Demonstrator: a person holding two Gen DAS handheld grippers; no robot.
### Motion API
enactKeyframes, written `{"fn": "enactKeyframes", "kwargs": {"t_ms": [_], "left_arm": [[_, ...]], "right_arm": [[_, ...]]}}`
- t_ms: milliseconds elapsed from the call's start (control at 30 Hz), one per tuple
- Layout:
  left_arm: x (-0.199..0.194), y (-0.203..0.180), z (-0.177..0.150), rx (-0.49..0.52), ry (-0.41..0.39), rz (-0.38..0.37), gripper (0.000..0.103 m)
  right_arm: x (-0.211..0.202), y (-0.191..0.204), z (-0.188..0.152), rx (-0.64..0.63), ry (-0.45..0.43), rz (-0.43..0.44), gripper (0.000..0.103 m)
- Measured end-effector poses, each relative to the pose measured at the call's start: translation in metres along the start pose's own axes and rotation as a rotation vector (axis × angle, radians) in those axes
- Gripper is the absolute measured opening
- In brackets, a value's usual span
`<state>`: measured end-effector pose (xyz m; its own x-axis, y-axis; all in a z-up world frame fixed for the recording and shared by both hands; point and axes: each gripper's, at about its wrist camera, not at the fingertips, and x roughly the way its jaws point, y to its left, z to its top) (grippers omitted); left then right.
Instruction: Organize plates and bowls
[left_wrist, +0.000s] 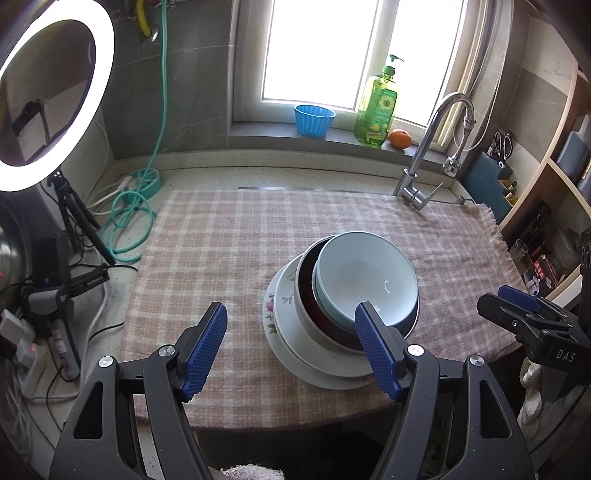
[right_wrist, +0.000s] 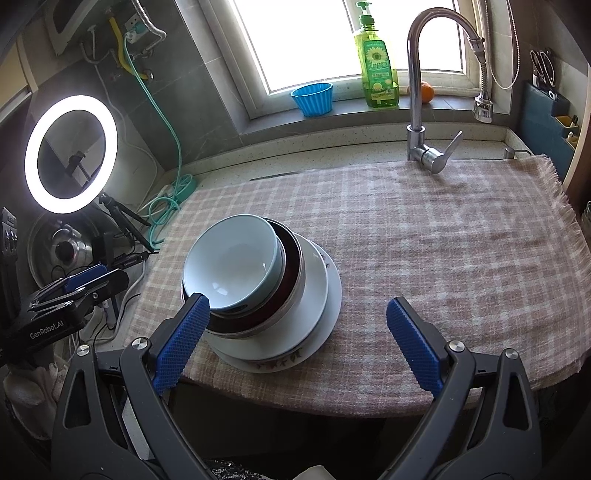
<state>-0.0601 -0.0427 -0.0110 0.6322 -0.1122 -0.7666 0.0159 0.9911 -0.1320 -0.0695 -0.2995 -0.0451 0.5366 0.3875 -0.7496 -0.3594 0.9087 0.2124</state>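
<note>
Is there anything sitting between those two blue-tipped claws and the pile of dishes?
Nothing visible. The left gripper and the right gripper are both open and empty, and only bare checked cloth lies before the stack, where the pale blue bowl sits on top. The faucet stands behind it.

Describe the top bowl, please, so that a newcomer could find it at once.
On the checked cloth before the window stands one stack of dishes. The top bowl is pale blue with a white inside, nested in a dark red bowl above two white plates.
</note>
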Motion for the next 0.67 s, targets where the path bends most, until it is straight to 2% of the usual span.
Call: {"fn": "enactKeyframes", "kwargs": {"t_ms": [300, 367, 667], "left_arm": [[0.0009, 0.0000, 0.0019, 0.007, -0.001, -0.006, 0.073], [0.0019, -0.0003, 0.0026, 0.013, 0.001, 0.001, 0.078], [0.0011, -0.0039, 0.0025, 0.065, -0.030, 0.012, 0.078]], "right_arm": [[0.0035, 0.0051, -0.0015, 0.000, 0.002, 0.004, 0.098], [0.0035, 0.0050, -0.0016, 0.001, 0.003, 0.003, 0.098], [0.0068, 0.0008, -0.0007, 0.019, 0.001, -0.009, 0.098]]}}
